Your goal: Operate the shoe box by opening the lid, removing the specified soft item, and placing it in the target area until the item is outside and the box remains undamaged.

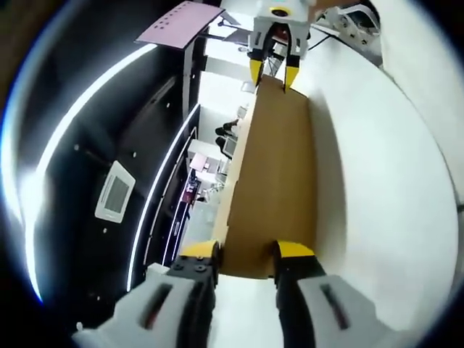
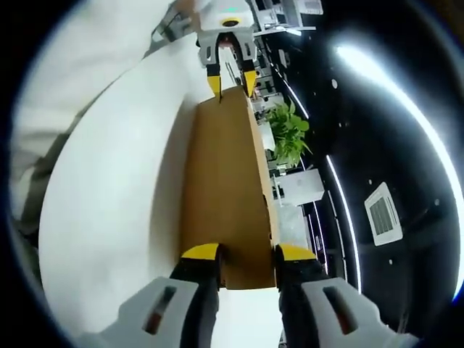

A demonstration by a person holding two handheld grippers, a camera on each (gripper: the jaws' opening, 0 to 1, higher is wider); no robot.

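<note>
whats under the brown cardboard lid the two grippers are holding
Under the cardboard lid, along one side, is a white surface. The left gripper and the right gripper each clamp one end. The lid covers whatever lies directly beneath it.

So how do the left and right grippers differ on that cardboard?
The left gripper clamps one short end of the brown cardboard panel; the right gripper clamps the opposite end. The white surface lies to the left gripper's right, the right gripper's left. Shared: yellow-tipped jaws straddling the panel.
</note>
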